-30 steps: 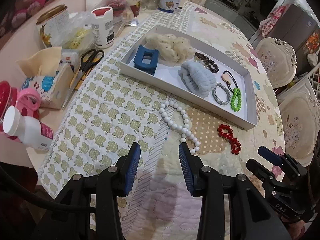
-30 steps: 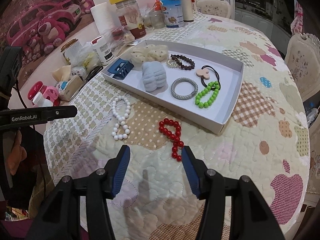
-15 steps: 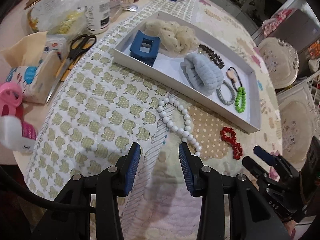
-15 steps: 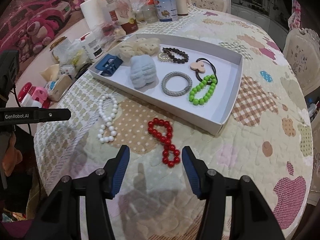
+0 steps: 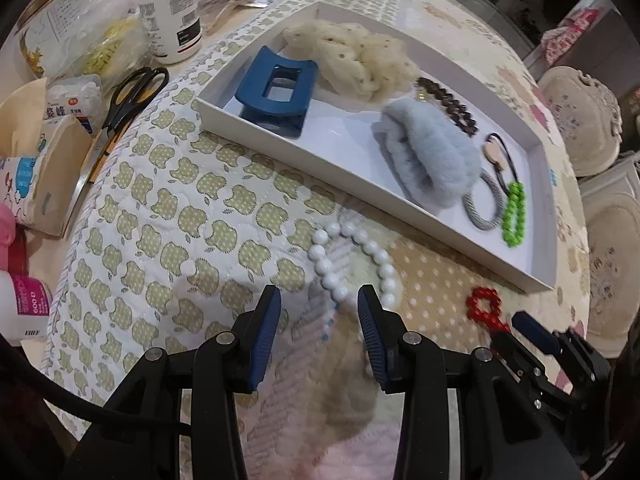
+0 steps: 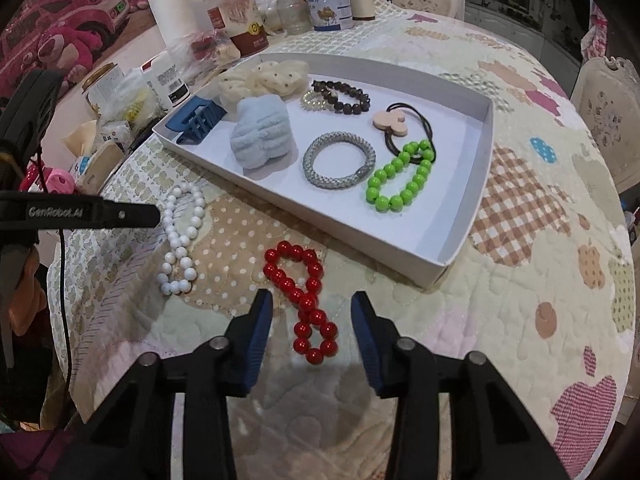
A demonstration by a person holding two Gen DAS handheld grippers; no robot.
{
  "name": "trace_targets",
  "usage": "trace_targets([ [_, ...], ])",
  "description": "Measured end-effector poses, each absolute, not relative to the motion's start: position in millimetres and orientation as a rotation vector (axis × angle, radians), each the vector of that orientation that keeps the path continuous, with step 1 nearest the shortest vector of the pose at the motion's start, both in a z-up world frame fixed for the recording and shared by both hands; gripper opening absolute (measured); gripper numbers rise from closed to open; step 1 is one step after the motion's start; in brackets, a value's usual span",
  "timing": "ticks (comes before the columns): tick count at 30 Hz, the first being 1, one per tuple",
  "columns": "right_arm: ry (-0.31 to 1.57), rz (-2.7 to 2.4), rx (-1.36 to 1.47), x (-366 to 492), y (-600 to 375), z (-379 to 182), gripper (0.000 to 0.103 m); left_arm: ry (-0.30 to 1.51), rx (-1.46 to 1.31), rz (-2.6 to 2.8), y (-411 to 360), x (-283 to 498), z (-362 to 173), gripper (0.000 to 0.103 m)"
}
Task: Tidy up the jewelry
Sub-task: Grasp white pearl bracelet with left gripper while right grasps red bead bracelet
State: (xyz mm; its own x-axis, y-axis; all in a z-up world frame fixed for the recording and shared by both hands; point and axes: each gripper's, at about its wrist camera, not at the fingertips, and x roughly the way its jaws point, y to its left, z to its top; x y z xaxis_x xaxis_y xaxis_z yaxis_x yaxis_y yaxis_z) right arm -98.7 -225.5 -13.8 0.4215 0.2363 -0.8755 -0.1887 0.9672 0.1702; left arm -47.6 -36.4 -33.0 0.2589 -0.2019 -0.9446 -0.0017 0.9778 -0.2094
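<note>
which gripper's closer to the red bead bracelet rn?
Right. The right gripper straddles the red bead bracelet, jaws closing, pads not touching. The left gripper is off to its side, over the white bead bracelet.

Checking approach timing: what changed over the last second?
Both grippers came down closer: the left gripper over the white bead bracelet, the right gripper astride the red bead bracelet, jaws closing, pads not yet touching. Both bracelets lie where they were on the quilt; the white tray contents are unchanged.
</note>
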Motion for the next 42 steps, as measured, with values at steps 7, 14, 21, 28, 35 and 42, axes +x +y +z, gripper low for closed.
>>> trace_targets([
  [7, 1.110, 0.291, 0.048, -97, -221, -20, 0.015, 1.319, -0.198, -0.128, -41, -39, -42, 0.030],
  [14, 1.065, 0.315, 0.131, -103, -229, -5, 0.009, 1.306, -0.178, -0.170, -52, -36, -43, 0.000],
  [21, 1.003, 0.333, 0.179, -112, -239, 24, 0.009, 1.255, -0.187, -0.244, -52, -43, -10, 0.000],
  [28, 0.929, 0.354, 0.236, -118, -250, 56, 0.009, 1.171, -0.188, -0.289, -54, -55, 36, 0.000],
  [35, 0.883, 0.372, 0.232, -120, -251, 80, 0.009, 1.096, -0.163, -0.306, -53, -55, 75, 0.000],
  [42, 0.855, 0.374, 0.227, -120, -253, 96, 0.009, 1.029, -0.147, -0.306, -56, -54, 107, 0.000],
])
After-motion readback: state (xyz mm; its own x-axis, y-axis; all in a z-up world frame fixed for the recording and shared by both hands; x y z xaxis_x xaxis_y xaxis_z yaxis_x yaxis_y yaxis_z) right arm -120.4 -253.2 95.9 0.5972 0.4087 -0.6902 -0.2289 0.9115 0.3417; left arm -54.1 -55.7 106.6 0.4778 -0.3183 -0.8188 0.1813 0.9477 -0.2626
